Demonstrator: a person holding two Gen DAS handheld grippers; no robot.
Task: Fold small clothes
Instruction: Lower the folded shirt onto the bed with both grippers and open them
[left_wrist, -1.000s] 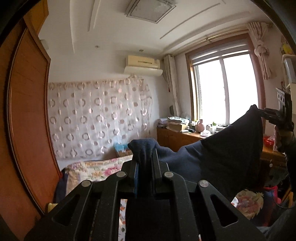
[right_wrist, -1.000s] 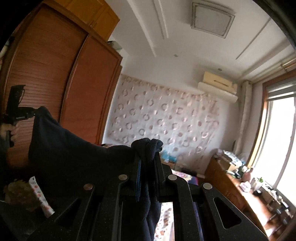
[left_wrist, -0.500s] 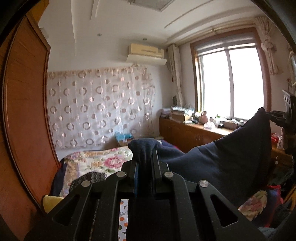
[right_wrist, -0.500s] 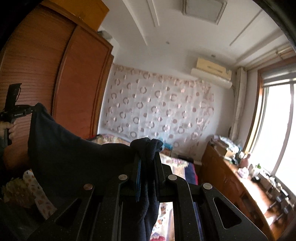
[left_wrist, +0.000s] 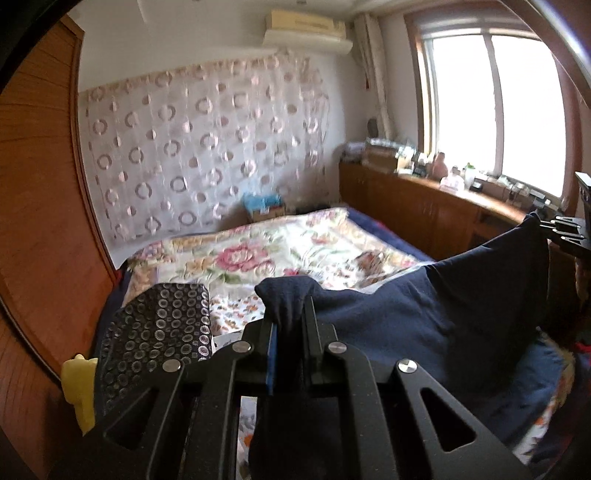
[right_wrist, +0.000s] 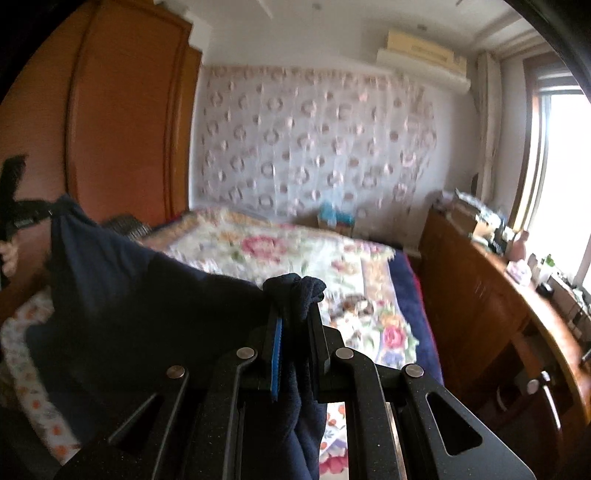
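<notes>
Both tilted slightly downward, the left gripper (left_wrist: 290, 317) and right gripper (right_wrist: 295, 314) each clamp 1 corner of the navy garment (left_wrist: 424, 321), stretched between them above the floral bedspread (left_wrist: 280, 251), with a dotted cushion (left_wrist: 159, 332) just left of the left fingers.

No words, numbers or signs can be read here; all of it is too small or too blurry

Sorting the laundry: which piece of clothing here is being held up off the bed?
The plain navy garment, pinched at two corners by the left tool and right tool. The circle-patterned dark piece lies unheld.
</notes>
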